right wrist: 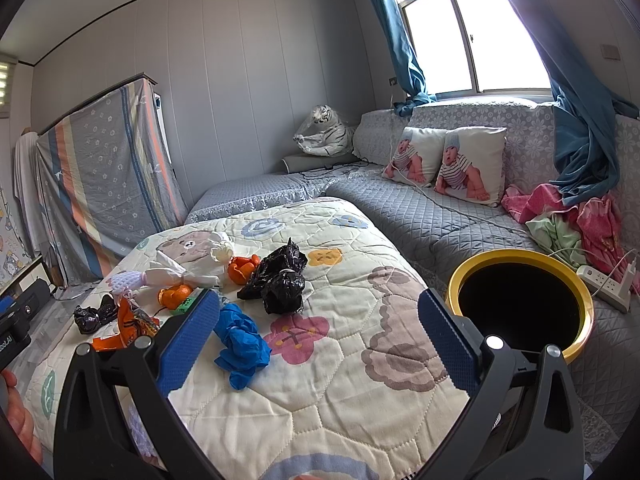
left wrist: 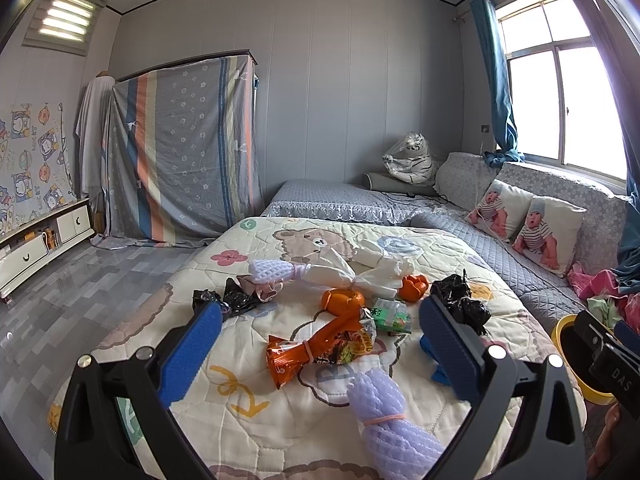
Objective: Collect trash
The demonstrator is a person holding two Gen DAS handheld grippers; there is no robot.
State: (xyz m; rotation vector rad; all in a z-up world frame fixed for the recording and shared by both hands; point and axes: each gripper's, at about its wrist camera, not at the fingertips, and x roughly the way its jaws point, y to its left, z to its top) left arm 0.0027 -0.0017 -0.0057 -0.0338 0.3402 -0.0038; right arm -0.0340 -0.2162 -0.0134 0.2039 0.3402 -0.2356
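Trash lies scattered on a cartoon quilt [left wrist: 240, 412]: an orange snack wrapper [left wrist: 320, 346], a purple foam net [left wrist: 390, 420], orange peels [left wrist: 342, 300], white tissue bundles [left wrist: 360, 272], black bags [left wrist: 460, 300] and a blue glove [right wrist: 240, 344]. A yellow-rimmed bin [right wrist: 520, 304] stands at the quilt's right edge. My left gripper [left wrist: 320, 354] is open above the wrapper. My right gripper [right wrist: 318, 340] is open and empty above the quilt, between the glove and the bin.
A grey sofa [right wrist: 440, 220] with two baby-print pillows [right wrist: 448, 160] runs behind and right of the quilt. Pink clothes [right wrist: 580, 216] and a power strip [right wrist: 604, 284] lie near the bin. A draped wardrobe [left wrist: 180, 152] and low cabinet [left wrist: 40, 240] stand left.
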